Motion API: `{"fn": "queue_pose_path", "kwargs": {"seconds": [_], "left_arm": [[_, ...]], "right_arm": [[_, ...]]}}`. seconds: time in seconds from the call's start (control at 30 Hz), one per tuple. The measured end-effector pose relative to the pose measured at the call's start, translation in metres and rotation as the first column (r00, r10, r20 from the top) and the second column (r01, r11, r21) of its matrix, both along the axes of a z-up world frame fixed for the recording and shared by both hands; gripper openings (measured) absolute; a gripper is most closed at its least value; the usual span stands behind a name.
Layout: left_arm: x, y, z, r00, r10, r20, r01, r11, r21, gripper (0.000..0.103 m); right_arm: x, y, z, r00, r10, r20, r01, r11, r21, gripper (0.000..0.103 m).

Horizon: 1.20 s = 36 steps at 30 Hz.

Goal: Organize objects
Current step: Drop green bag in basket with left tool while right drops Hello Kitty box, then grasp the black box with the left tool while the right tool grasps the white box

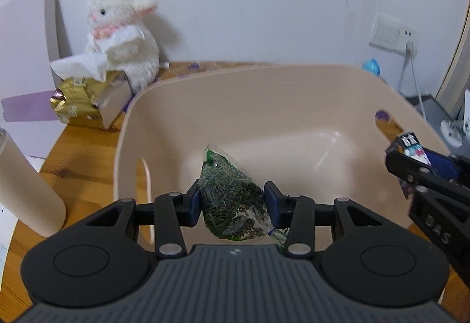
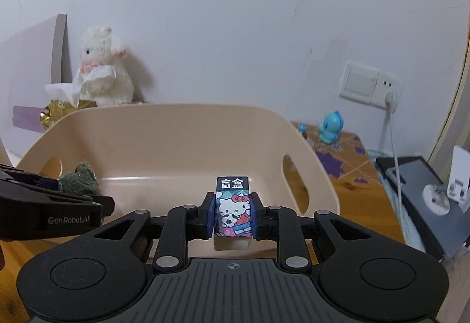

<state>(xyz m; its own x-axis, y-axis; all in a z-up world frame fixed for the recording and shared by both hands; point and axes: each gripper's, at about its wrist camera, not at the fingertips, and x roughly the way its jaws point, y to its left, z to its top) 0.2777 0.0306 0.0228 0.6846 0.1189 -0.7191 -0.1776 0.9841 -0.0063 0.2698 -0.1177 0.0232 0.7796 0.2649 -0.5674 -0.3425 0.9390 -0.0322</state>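
Note:
A beige plastic basket (image 1: 264,94) with handle slots stands on the wooden table; it also shows in the right wrist view (image 2: 164,135). My left gripper (image 1: 233,202) is shut on a clear bag of green dried leaves (image 1: 232,199) and holds it over the basket's near edge. My right gripper (image 2: 232,213) is shut on a small Hello Kitty blind box (image 2: 233,205) over the basket's near right side. The right gripper with the box (image 1: 411,146) shows at the right in the left wrist view. The left gripper with the bag (image 2: 79,180) shows at the left in the right wrist view.
A white plush toy (image 1: 123,35) and a gold tissue pack (image 1: 85,99) stand at the back left. A beige cylinder (image 1: 26,185) stands at the left. A small blue toy (image 2: 330,129) sits right of the basket. A wall socket with a cable (image 2: 387,94) and grey devices (image 2: 417,185) lie at the right.

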Motion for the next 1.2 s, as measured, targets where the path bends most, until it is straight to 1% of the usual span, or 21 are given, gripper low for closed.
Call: {"fn": "queue_pose_path", "kwargs": {"seconds": [0.03,0.1,0.13,0.2,0.23,0.27,0.3,0.33,0.43,0.5,0.57,0.7,0.77,0.87,0.97,1.1,1.2], "left_arm": [[0.001,0.0,-0.002,1.0,-0.007,-0.011,0.007,1.0,-0.003,0.047],[-0.001,-0.002,-0.003,1.0,-0.016,-0.009,0.016,1.0,-0.006,0.049],[-0.005,-0.003,-0.001,1.0,-0.023,-0.002,0.023,1.0,-0.001,0.052],[-0.012,-0.008,0.006,0.999,-0.036,0.018,0.035,0.999,0.013,0.06],[-0.018,-0.01,0.011,0.999,-0.035,0.037,0.034,0.999,0.027,0.074],[-0.024,-0.013,0.016,0.998,-0.031,0.058,0.029,0.999,0.041,0.084],[-0.031,-0.015,0.021,0.996,-0.023,0.081,0.019,0.998,0.055,0.086],[-0.038,-0.016,0.026,0.995,-0.021,0.1,0.015,0.998,0.063,0.09],[-0.054,-0.02,0.038,0.992,-0.02,0.123,0.013,0.998,0.056,0.091],[-0.064,-0.022,0.044,0.991,-0.017,0.131,0.011,0.999,0.051,0.091],[-0.075,-0.026,0.048,0.99,-0.019,0.139,0.012,0.999,0.048,0.091],[-0.096,-0.033,0.049,0.989,-0.024,0.144,0.018,0.999,0.045,0.091],[-0.107,-0.037,0.048,0.989,-0.028,0.148,0.021,0.999,0.046,0.092],[-0.123,-0.044,0.041,0.988,-0.033,0.149,0.024,0.998,0.058,0.096],[-0.133,-0.051,0.027,0.991,-0.04,0.125,0.033,0.998,0.056,0.096],[-0.139,-0.056,0.003,0.996,-0.039,0.077,0.038,0.999,0.02,0.096],[-0.138,-0.059,-0.012,0.998,-0.025,0.055,0.024,1.0,0.015,0.096]], "right_arm": [[-0.003,-0.002,0.001,1.0,0.002,0.002,-0.002,1.0,0.011,0.041],[-0.01,-0.007,0.005,1.0,0.0,0.021,0.0,1.0,0.022,0.058],[-0.015,-0.01,0.009,1.0,-0.001,0.031,0.001,1.0,0.026,0.061],[-0.024,-0.016,0.016,0.999,-0.002,0.047,0.001,1.0,0.027,0.065],[-0.03,-0.02,0.02,0.998,-0.005,0.056,0.003,1.0,0.027,0.067],[-0.036,-0.024,0.024,0.998,-0.007,0.066,0.005,1.0,0.029,0.073],[-0.042,-0.028,0.028,0.997,-0.008,0.073,0.006,1.0,0.03,0.077],[-0.048,-0.033,0.032,0.997,-0.01,0.079,0.008,1.0,0.029,0.077],[-0.067,-0.046,0.042,0.995,-0.014,0.094,0.013,1.0,0.009,0.079],[-0.08,-0.055,0.045,0.994,-0.017,0.104,0.018,1.0,-0.002,0.085],[-0.091,-0.065,0.046,0.994,-0.022,0.109,0.024,1.0,-0.014,0.089],[-0.109,-0.082,0.037,0.995,-0.034,0.095,0.038,0.999,-0.032,0.089],[-0.116,-0.09,0.028,0.996,-0.042,0.078,0.046,0.998,-0.047,0.09],[-0.123,-0.101,0.012,0.998,-0.053,0.042,0.056,0.996,-0.067,0.09],[-0.126,-0.111,-0.007,0.998,-0.062,0.005,0.062,0.994,-0.089,0.09],[-0.124,-0.121,-0.029,0.998,-0.062,-0.033,0.058,0.992,-0.115,0.09],[-0.12,-0.125,-0.044,0.997,-0.055,-0.057,0.047,0.99,-0.132,0.089]]}}
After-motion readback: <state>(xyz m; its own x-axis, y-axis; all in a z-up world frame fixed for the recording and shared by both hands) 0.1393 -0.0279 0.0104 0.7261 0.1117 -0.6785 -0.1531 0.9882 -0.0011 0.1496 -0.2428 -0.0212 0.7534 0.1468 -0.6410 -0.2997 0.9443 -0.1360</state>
